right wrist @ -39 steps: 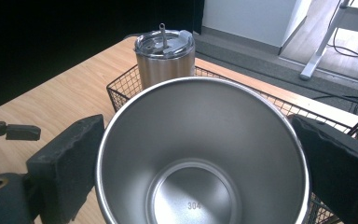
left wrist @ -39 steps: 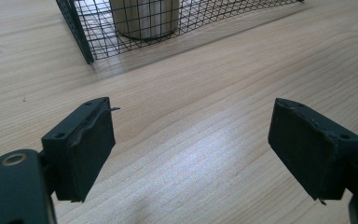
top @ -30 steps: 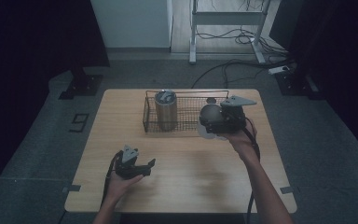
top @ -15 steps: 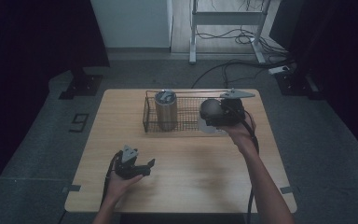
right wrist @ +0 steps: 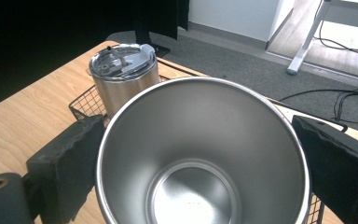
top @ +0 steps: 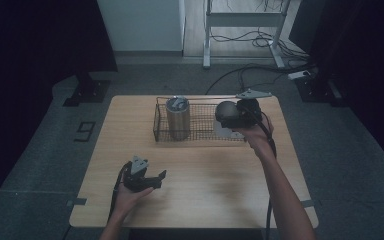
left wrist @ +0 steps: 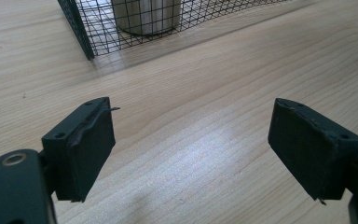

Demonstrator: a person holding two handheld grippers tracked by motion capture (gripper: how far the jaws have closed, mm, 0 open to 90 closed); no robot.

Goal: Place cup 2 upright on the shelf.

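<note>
Wooden table (top: 205, 200), wire basket (top: 200, 136) at far edge, right tool (right wrist: 200, 154) clamping steel cup (right wrist: 200, 154).

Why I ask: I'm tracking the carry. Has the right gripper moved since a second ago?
Yes. The right gripper, shut on the open cup, moved toward the table's far edge, over the wire basket.

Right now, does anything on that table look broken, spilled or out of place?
Nothing spilled. The pad on one of the left gripper's fingers looks frayed, its edge peeling with a loose thread. The open steel tumbler between the right gripper's fingers is empty, over the wire basket where a lidded tumbler stands upright.
</note>
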